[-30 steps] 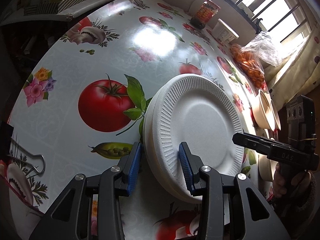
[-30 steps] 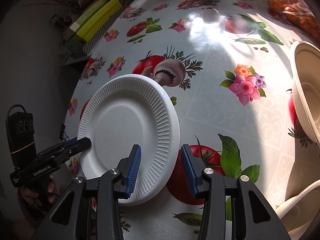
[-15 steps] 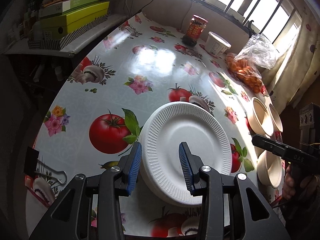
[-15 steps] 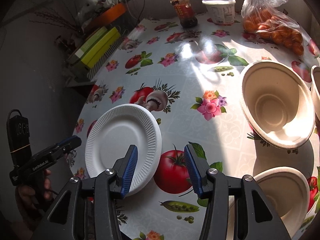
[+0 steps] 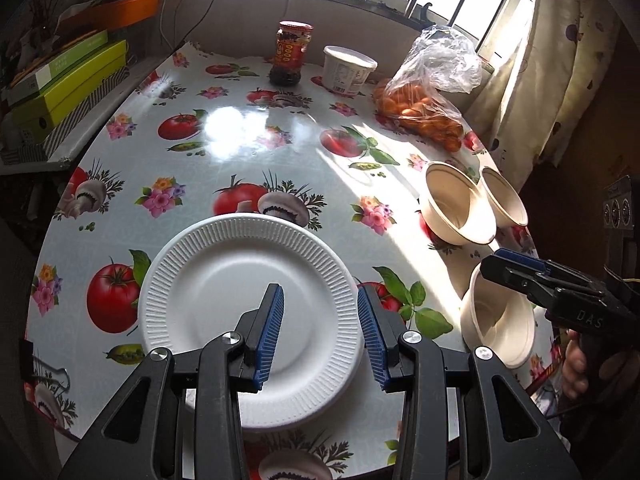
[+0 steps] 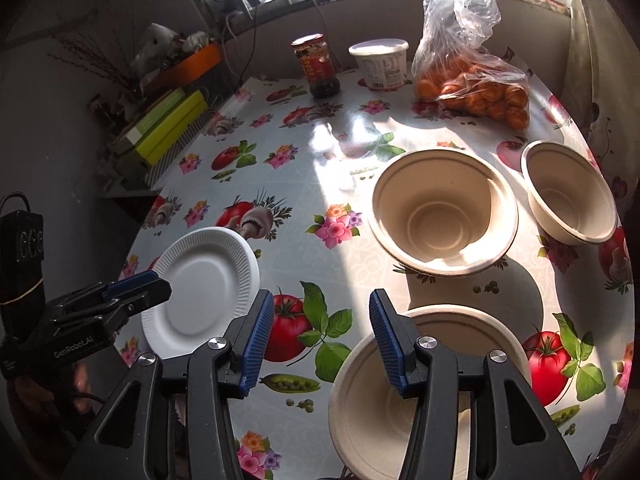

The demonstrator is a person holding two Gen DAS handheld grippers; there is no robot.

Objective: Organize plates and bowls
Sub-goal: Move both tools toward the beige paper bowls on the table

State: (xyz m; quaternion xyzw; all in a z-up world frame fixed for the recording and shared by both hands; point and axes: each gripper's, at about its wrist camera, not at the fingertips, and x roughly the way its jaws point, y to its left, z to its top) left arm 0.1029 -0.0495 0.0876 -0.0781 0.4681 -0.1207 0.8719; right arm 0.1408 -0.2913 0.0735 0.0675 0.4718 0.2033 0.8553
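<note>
A stack of white foam plates (image 5: 224,300) lies flat on the flowered tablecloth near the table's front left; it also shows in the right wrist view (image 6: 204,284). My left gripper (image 5: 318,330) hangs open and empty above the stack's right rim. Three beige bowls stand on the right side: a large one (image 6: 440,216), a smaller one (image 6: 568,196) to its right, and a near one (image 6: 376,392). My right gripper (image 6: 320,338) is open and empty above the table, its right finger over the near bowl's rim.
At the table's far edge stand a dark sauce jar (image 5: 290,54), a white lidded tub (image 5: 346,70) and a plastic bag of oranges (image 5: 424,104). Green boxes (image 5: 64,84) lie on a shelf to the left. A curtain (image 5: 560,80) hangs at the right.
Both grippers have pulled back and risen from the plate stack, which now lies flat on the table. The right gripper has swung right, over the near bowl.
</note>
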